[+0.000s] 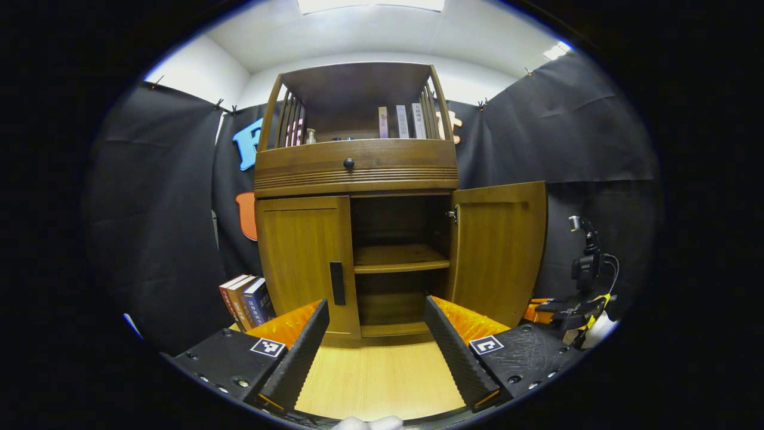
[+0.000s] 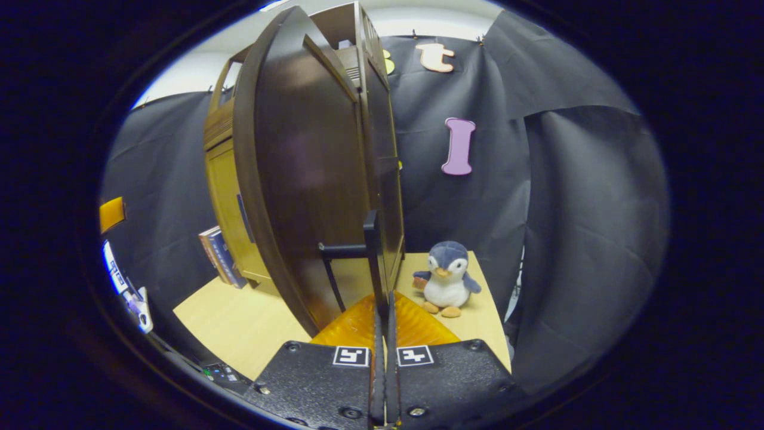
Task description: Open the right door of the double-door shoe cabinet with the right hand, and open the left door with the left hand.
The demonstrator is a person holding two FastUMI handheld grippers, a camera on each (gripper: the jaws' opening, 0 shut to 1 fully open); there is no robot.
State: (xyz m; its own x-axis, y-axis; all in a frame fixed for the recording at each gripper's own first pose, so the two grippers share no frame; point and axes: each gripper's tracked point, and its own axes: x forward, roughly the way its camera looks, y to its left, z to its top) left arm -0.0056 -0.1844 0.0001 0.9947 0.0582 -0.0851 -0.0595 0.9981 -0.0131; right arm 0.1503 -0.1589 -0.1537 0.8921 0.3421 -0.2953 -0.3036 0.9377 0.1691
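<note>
Each tool [image 1: 377, 349] has black screwed housing with a square black-and-white marker (ridged inner faces) on each finger.

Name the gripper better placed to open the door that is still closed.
Left. The left gripper is open and faces the closed left door, near its handle. The right gripper is shut on the open right door's handle.

Bright ceiling panel [image 1: 370, 5] lights the left gripper view evenly, cabinet interior [image 1: 397, 227] in shadow, right gripper view dimmer with sheen on the door [image 2: 310, 173], strong fisheye bending at edges, focus sharp.
</note>
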